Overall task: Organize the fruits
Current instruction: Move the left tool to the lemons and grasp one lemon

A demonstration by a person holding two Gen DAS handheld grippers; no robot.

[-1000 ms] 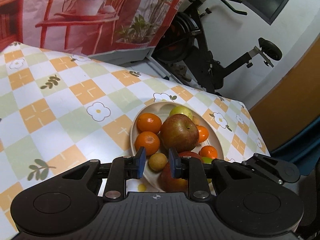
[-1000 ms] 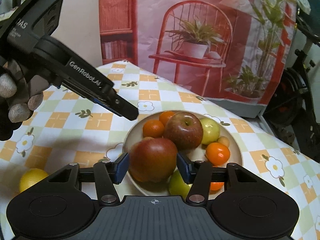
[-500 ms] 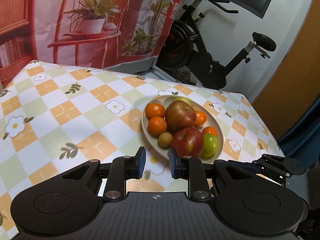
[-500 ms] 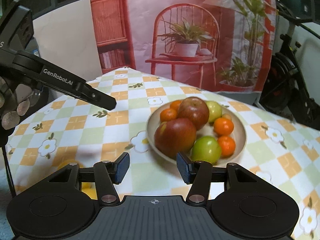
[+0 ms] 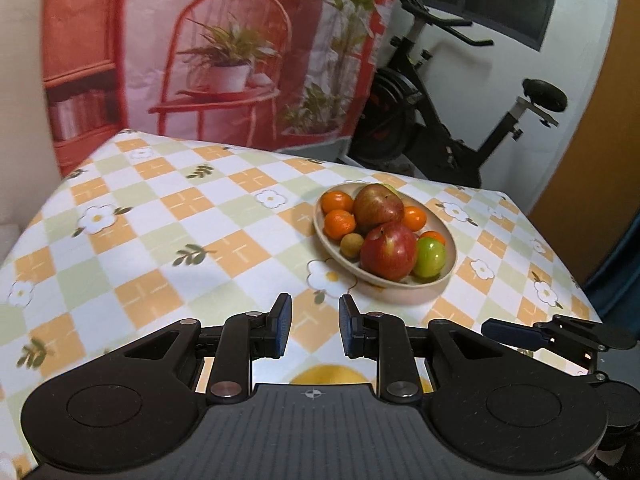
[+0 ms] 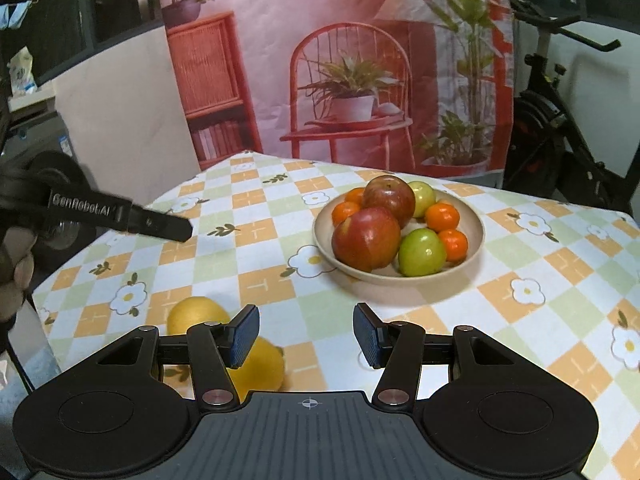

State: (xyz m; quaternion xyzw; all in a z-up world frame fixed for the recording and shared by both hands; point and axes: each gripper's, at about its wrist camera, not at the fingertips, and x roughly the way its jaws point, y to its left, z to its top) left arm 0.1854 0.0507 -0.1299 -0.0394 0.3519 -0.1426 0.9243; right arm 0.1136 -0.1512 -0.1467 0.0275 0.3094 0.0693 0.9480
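Observation:
A beige bowl [image 5: 400, 294] [image 6: 476, 220] on the checkered tablecloth holds two red apples [image 5: 387, 251] [image 6: 366, 238], green apples [image 6: 422, 252], several small oranges [image 5: 339, 224] and a small brown fruit [image 5: 352, 245]. Two yellow lemons [image 6: 198, 314] lie on the cloth near the front edge; one shows under the left gripper [image 5: 328, 374]. My left gripper [image 5: 314, 330] is open and empty, back from the bowl. My right gripper [image 6: 306, 338] is open and empty, over the cloth beside the lemons.
The tablecloth [image 6: 248, 256] covers the table. A printed backdrop [image 6: 352, 60] hangs behind it. An exercise bike [image 5: 448, 128] stands at the back right. The left gripper's body [image 6: 100, 216] shows in the right wrist view, the right one's finger [image 5: 516, 330] in the left.
Both grippers have pulled back and away from the bowl. The right gripper let go of a red apple, which now lies in the bowl. The lemons have come into view.

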